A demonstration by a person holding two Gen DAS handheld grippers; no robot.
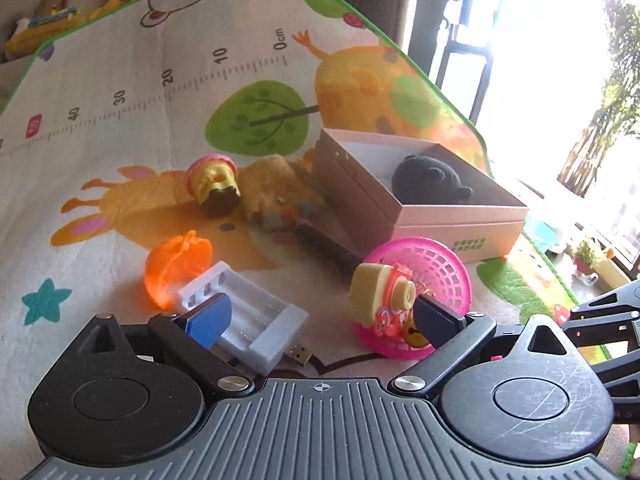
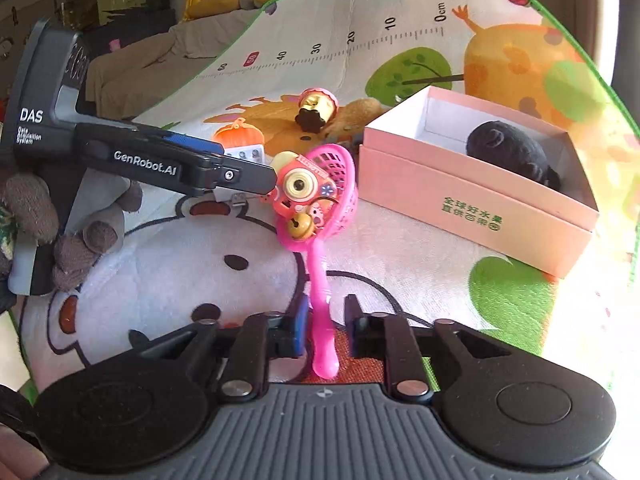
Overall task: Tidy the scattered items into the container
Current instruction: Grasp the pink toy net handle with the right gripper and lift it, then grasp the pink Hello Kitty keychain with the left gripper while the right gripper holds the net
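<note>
Right gripper [image 2: 326, 316] clamps pink scoop [image 2: 326, 216] handle, beside pink box [image 2: 476, 184]; toy camera [image 2: 298, 190] rests in scoop. Left gripper [image 1: 320, 320] spread wide, empty.

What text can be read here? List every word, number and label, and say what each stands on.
"DAS" and small "Data Acquisition System": body of the left hand-held gripper.
"GenRobot.AI": arm of the same hand-held gripper.
"0cm", "10", "20", "30", "40": ruler printed on the play mat; the right wrist view adds "50" on a red tag and "60".
Green characters on the pink box: too small to read surely.
Lettering on the toy camera: blurred.
</note>
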